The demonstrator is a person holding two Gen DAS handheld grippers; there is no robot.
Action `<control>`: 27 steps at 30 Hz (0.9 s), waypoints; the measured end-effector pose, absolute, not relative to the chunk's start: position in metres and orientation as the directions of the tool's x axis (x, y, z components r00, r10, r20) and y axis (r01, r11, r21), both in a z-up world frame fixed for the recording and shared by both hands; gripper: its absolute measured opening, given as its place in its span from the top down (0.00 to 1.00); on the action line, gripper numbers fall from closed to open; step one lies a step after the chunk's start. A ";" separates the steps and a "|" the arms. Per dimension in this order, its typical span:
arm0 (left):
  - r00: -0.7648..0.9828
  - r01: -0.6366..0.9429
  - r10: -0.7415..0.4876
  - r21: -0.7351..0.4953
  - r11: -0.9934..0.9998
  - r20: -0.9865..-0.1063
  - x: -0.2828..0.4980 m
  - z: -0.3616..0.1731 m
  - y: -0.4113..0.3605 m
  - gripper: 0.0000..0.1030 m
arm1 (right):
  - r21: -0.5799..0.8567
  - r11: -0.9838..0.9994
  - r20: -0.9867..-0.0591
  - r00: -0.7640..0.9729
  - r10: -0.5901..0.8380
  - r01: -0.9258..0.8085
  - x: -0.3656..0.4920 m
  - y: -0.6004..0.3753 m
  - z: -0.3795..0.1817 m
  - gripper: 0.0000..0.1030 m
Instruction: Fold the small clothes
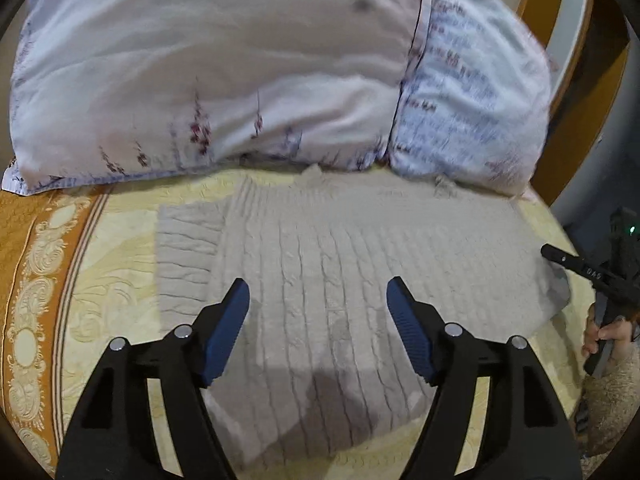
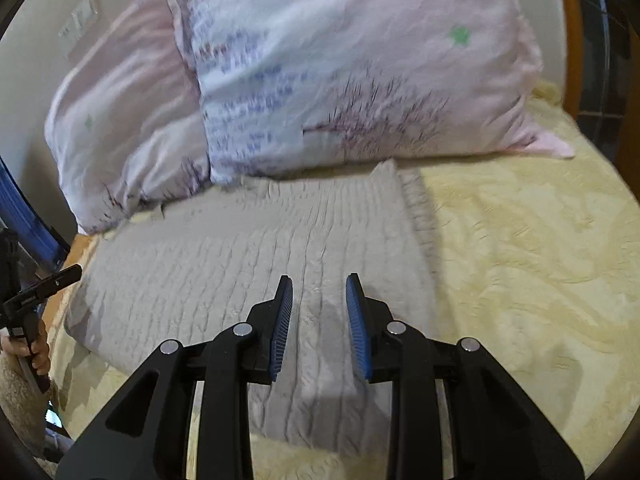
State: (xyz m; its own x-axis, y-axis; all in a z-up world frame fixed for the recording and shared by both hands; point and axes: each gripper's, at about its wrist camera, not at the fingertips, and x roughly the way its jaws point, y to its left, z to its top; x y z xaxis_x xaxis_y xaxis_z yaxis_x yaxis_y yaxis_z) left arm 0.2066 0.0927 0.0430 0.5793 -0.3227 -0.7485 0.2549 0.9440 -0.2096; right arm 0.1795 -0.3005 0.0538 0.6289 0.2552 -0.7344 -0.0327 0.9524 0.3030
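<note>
A beige cable-knit sweater [image 1: 340, 264] lies flat on the bed, partly folded, below the pillows; it also shows in the right wrist view [image 2: 224, 264]. My left gripper [image 1: 318, 292] hovers over the sweater's near part, jaws wide open and empty. My right gripper [image 2: 319, 288] hovers over the sweater's right part, jaws apart by a narrower gap, holding nothing. The right gripper also shows at the right edge of the left wrist view [image 1: 600, 276]. The left gripper also shows at the left edge of the right wrist view [image 2: 40, 292].
Two floral pillows [image 1: 224, 64] [image 2: 360, 72] lean at the head of the bed behind the sweater. A yellow quilted bedspread [image 2: 520, 264] with an orange patterned border [image 1: 36, 280] covers the bed. A wooden headboard [image 1: 560, 8] stands behind.
</note>
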 end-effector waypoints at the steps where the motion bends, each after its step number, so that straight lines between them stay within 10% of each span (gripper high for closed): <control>1: 0.568 0.245 -0.313 -0.206 0.947 -0.761 0.209 0.038 0.091 0.31 | 0.299 0.954 -0.753 0.609 0.249 -0.020 0.186 -0.300 0.047 0.70; 10: 0.544 0.198 -0.277 -0.199 0.960 -0.792 0.211 0.019 0.098 0.30 | 0.244 0.969 -0.798 0.574 0.183 0.030 0.194 -0.294 0.034 0.65; 14: 0.543 0.172 -0.354 -0.312 0.934 -0.761 0.205 0.029 0.120 0.29 | 0.193 0.981 -0.796 0.588 0.143 0.023 0.192 -0.273 0.046 0.29; 27: 0.565 -0.042 -0.320 -0.413 0.910 -0.761 0.211 0.024 0.192 0.19 | 0.157 0.984 -0.784 0.596 0.172 -0.078 0.220 -0.192 0.048 0.23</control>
State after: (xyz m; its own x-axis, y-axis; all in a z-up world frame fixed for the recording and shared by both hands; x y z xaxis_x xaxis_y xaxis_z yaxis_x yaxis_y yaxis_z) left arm 0.2110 0.1921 0.0242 0.5647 -0.3199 -0.7607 -0.0417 0.9096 -0.4135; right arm 0.2202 -0.1918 0.0483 0.5958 0.1724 -0.7844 -0.0777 0.9845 0.1573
